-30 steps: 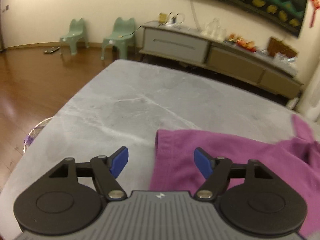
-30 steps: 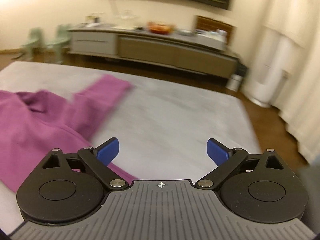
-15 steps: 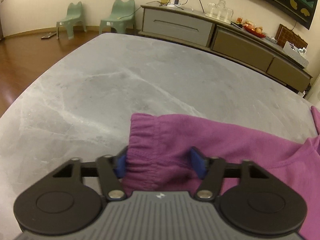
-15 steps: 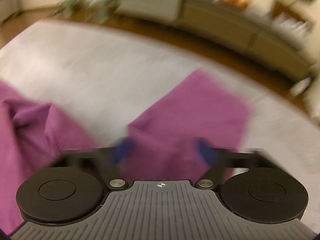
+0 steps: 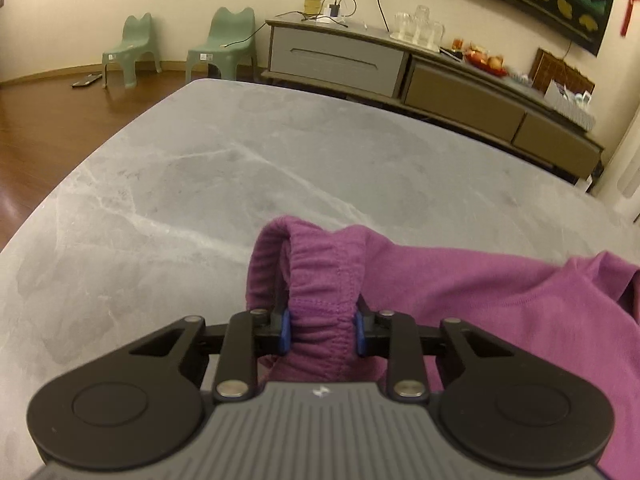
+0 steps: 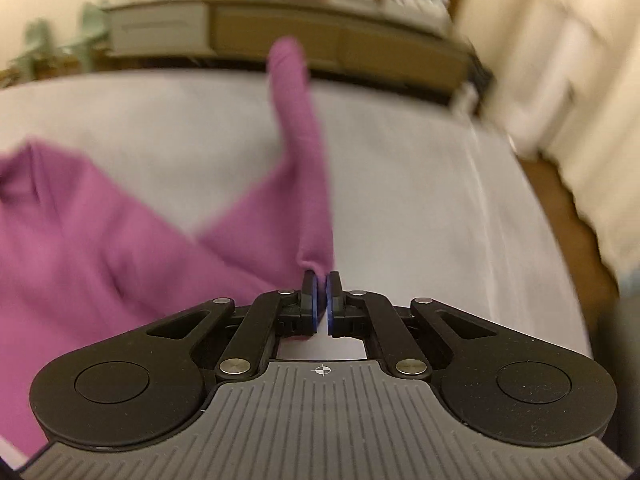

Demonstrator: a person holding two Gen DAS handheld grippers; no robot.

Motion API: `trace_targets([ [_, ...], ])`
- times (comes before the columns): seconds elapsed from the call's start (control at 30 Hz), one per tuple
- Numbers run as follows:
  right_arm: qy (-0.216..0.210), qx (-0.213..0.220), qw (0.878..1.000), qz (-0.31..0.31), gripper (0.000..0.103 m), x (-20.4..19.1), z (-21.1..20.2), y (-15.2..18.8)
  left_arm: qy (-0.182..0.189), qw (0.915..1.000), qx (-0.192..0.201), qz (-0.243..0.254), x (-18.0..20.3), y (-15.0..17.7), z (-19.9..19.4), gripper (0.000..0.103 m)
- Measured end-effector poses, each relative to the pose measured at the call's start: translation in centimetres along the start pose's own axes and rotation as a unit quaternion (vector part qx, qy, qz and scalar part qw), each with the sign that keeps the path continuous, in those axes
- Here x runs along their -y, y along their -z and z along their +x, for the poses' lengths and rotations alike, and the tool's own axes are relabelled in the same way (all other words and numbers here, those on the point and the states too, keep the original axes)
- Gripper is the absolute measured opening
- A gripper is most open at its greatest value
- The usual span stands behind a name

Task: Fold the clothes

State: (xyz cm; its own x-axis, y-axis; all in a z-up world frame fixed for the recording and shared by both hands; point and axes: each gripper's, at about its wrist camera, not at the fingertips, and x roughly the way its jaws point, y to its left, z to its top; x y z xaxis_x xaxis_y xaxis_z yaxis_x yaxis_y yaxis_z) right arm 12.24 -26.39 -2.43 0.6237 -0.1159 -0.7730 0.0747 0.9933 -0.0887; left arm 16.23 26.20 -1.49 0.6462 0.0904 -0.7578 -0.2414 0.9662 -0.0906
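A purple garment (image 5: 480,300) lies on the grey marble table (image 5: 200,180). Its gathered elastic edge (image 5: 320,264) is bunched up between the blue pads of my left gripper (image 5: 322,328), whose jaws are still closing and press on the cloth. In the blurred right wrist view the same garment (image 6: 100,240) spreads to the left. A long narrow part of it (image 6: 300,140) runs away across the table (image 6: 420,200). My right gripper (image 6: 321,296) pinches the near end of that part, its jaws nearly together and still closing.
The table's rounded edge drops to a wooden floor (image 5: 48,132) on the left. Two green chairs (image 5: 224,44) and a long low sideboard (image 5: 400,72) stand by the far wall. Pale curtains (image 6: 580,80) hang at the right.
My left gripper came down over the elastic edge and its jaws closed, bunching the cloth. My right gripper swung over to the long purple part and its wide jaws closed on the end.
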Motion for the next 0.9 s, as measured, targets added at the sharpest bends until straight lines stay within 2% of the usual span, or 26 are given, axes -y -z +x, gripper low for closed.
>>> trace_targets([
  [0.03,-0.003,-0.004,1.000,0.025,0.017,0.9,-0.2,1.2,-0.005,1.0000,0.000,0.003,0.4,0.1,-0.2,0.026],
  [0.1,-0.018,0.001,0.997,0.074,0.023,2.3,-1.0,2.4,-0.008,0.9999,0.009,0.006,1.4,-0.2,-1.4,0.025],
  [0.13,-0.026,0.021,0.995,0.092,0.045,2.4,-1.8,1.9,-0.006,0.9997,0.020,0.011,1.9,-0.4,-2.3,0.025],
  [0.2,-0.036,0.062,0.990,0.124,0.070,2.3,-3.0,1.3,0.013,0.9974,0.067,0.021,2.8,-0.1,-6.0,0.025],
  [0.23,-0.040,0.079,0.987,0.137,0.072,2.1,-3.3,1.2,0.024,0.9950,0.094,0.025,3.1,0.2,-8.1,0.025],
  [0.3,-0.056,0.077,0.984,0.152,0.072,1.3,-2.9,1.3,0.046,0.9877,0.146,0.034,3.9,0.7,-12.1,0.025],
  [0.33,-0.059,0.075,0.984,0.154,0.072,1.2,-2.8,1.3,0.056,0.9838,0.164,0.044,4.0,1.5,-14.0,0.025],
  [0.37,-0.061,0.072,0.984,0.154,0.072,1.2,-2.7,1.3,0.065,0.9822,0.165,0.060,4.0,2.9,-15.4,0.025],
  [0.4,-0.058,0.075,0.983,0.155,0.074,1.4,-2.9,1.3,0.081,0.9847,0.131,0.081,4.1,4.2,-15.4,0.025],
  [0.43,-0.054,0.082,0.982,0.159,0.081,1.7,-3.2,1.4,0.101,0.9861,0.081,0.104,4.2,5.5,-14.9,0.025],
  [0.47,-0.053,0.087,0.981,0.163,0.085,1.9,-3.5,1.3,0.091,0.9865,0.046,0.128,4.5,6.7,-14.1,0.026],
  [0.53,-0.058,0.087,0.981,0.162,0.089,2.3,-2.8,0.6,0.039,0.9857,0.005,0.164,4.9,8.6,-12.5,0.027],
  [0.63,-0.059,0.079,0.983,0.153,0.089,2.1,-1.9,-0.1,0.050,0.9925,0.004,0.111,3.4,7.8,-12.3,0.034],
  [0.7,-0.060,0.077,0.985,0.143,0.090,1.7,-1.5,-0.3,0.051,0.9954,0.028,0.077,2.6,6.6,-12.8,0.054],
  [0.77,-0.059,0.081,0.986,0.134,0.093,1.5,-1.9,-0.2,0.039,0.9969,0.048,0.048,1.5,5.3,-12.6,0.059],
  [0.83,-0.058,0.085,0.987,0.127,0.096,1.3,-2.0,-0.2,0.033,0.9979,0.050,0.026,0.7,4.1,-11.7,0.060],
  [0.9,-0.053,0.082,0.987,0.127,0.096,1.3,-1.7,-0.4,0.029,0.9986,0.043,0.005,0.2,3.1,-10.4,0.065],
])
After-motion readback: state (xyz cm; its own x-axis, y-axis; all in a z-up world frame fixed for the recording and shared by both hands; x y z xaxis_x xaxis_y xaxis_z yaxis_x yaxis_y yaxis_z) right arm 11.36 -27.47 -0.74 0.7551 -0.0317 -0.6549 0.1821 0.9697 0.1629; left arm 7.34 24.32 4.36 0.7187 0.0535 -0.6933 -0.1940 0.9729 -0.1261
